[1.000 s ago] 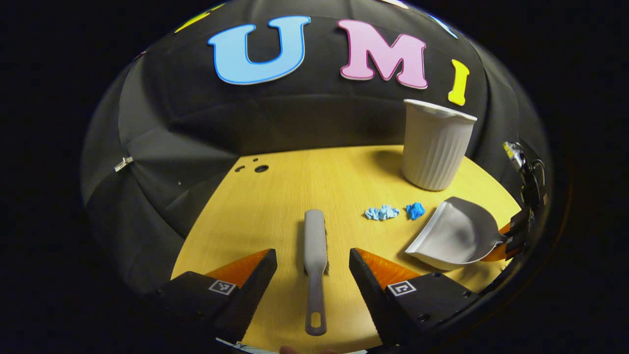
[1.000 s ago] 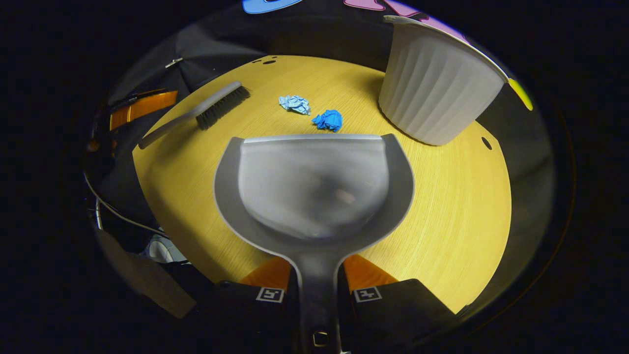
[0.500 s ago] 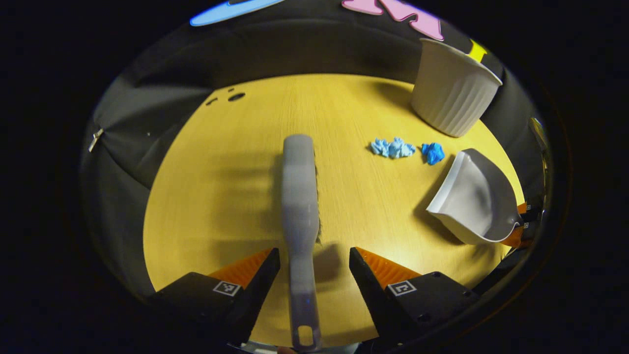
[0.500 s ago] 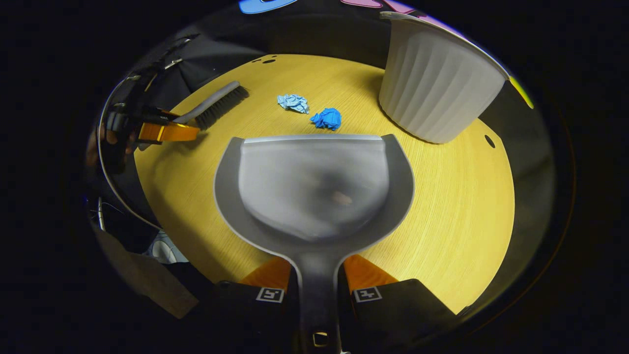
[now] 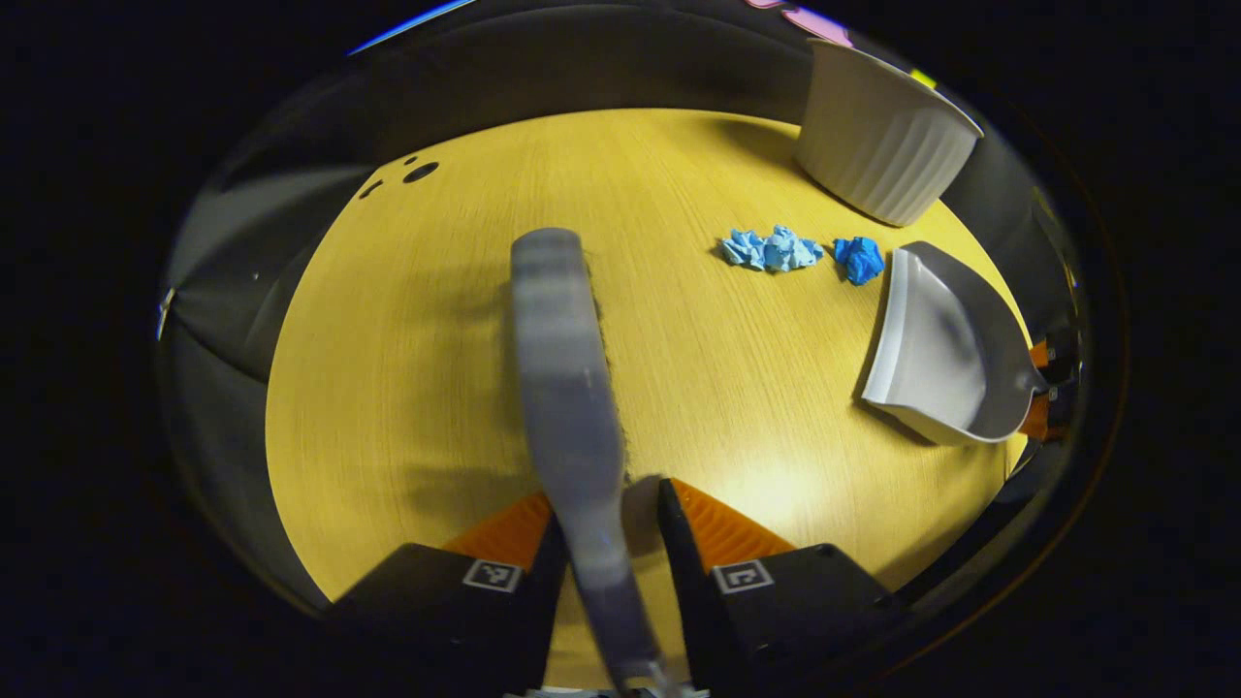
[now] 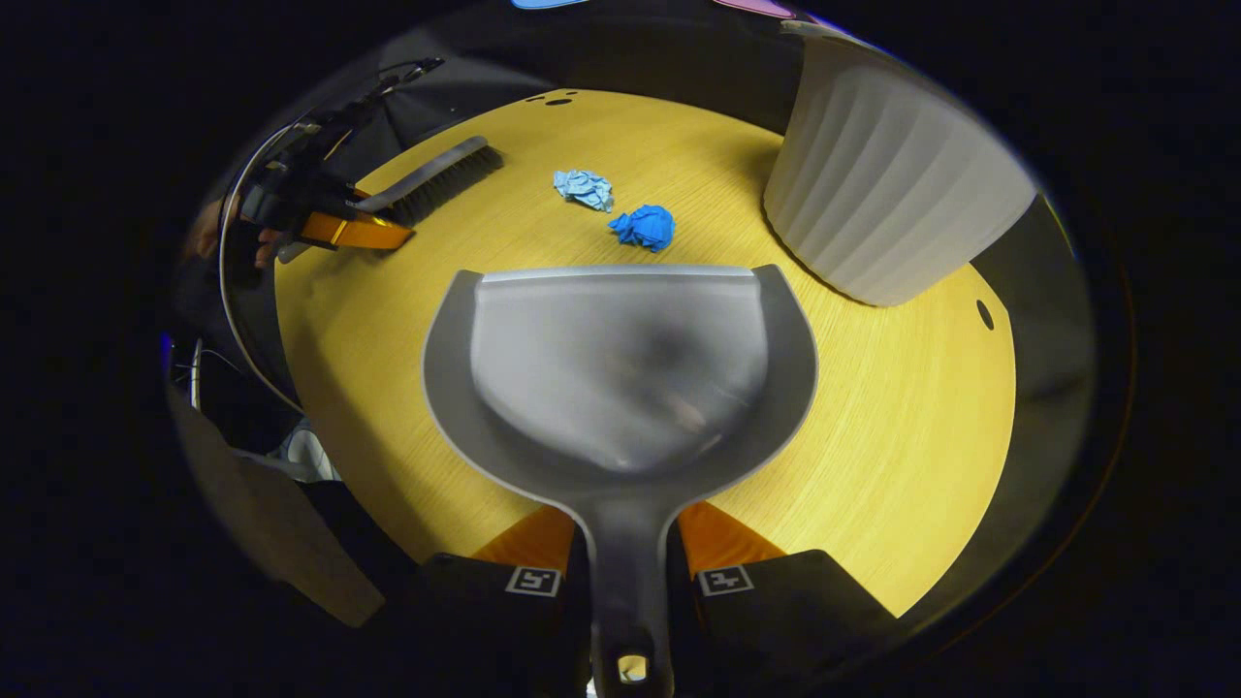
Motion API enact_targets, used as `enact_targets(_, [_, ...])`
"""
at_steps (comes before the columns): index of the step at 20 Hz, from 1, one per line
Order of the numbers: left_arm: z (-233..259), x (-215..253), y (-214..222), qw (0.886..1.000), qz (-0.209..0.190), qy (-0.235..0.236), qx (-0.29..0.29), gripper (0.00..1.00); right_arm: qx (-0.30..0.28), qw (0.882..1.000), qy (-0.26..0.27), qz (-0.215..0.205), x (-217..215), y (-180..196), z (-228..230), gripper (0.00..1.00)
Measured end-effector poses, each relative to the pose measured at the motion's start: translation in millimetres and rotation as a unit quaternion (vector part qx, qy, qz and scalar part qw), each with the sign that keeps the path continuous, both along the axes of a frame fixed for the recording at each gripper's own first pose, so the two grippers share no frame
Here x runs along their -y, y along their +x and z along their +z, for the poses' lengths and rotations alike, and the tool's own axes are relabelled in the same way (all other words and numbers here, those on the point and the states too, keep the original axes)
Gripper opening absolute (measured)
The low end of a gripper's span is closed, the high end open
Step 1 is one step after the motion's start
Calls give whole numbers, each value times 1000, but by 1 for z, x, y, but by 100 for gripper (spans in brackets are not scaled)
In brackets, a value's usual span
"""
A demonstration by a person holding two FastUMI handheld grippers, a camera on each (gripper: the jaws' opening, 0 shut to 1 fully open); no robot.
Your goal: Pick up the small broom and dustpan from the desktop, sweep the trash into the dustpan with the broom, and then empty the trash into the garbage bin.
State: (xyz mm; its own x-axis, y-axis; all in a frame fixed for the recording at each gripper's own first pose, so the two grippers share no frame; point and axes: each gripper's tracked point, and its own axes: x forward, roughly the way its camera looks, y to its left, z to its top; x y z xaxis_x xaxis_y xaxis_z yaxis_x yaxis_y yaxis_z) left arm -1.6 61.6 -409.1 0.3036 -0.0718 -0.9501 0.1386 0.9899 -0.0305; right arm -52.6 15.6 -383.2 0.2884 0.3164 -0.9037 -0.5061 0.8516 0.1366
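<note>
On the yellow desk [image 5: 407, 368], the left gripper [image 5: 609, 528] now has its two fingers pulled in close around the broom [image 5: 567, 388] handle. A second ago those fingers were spread wide, with the broom lying between them. Now one finger looks tight against the handle, but a thin gap shows by the other, so it is hard to tell if both press on it yet. The broom's far end looks blurry and bigger, so it may be starting to lift.

The right gripper [image 6: 628, 543] pinches the dustpan [image 6: 620, 368] handle between both fingers, just as before. The dustpan's open edge points at the trash.

The trash is two balls of paper, a light blue ball [image 6: 583, 188] and a dark blue ball [image 6: 644, 227]. They lie apart from each other, and the dark one is just beside the dustpan's edge. The bin [image 6: 892, 184] stands near them, at the back of the desk.

Both tools now look ready, or almost. The next job seems to be bringing the broom behind the paper and pushing it into the dustpan
</note>
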Motion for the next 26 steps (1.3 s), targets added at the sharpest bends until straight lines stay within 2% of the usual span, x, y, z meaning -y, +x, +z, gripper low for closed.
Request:
enact_targets(2, [3, 1, 10, 1000, -4, 2, 0, 32, 2, 1000, -1, 13, 2, 3, 0, 36])
enact_targets(4, [3, 2, 32, 999, -32, 16, 12, 28, 8, 1000, -5, 26, 3, 5, -1, 36])
enact_targets(6, [1, 14, 54, 997, -68, 24, 20, 27, 9, 999, -5, 34, 2, 6, -2, 36])
enact_targets(9, [4, 52, 85, 993, -111, -1, 37, 26, 7, 999, 1, 35, 1, 7, 0, 36])
enact_targets(10, [4, 61, 90, 991, -128, -4, 38, 23, 6, 999, 2, 36, 1, 6, -1, 36])
enact_targets(14, [-1, 86, 100, 981, -190, 7, 28, 29, -2, 999, 6, 34, 5, 7, -3, 36])
enact_targets(15, [1, 95, 99, 979, -202, -2, 25, 26, -3, 999, 7, 33, 6, 8, -3, 36])
enact_targets(19, [8, 128, 90, 968, -249, -27, 19, 26, -4, 999, 13, 31, 8, 11, 5, 36])
enact_targets(26, [22, 190, 54, 952, -290, -100, -8, 26, -1, 999, 10, 31, 11, 21, 18, 36])
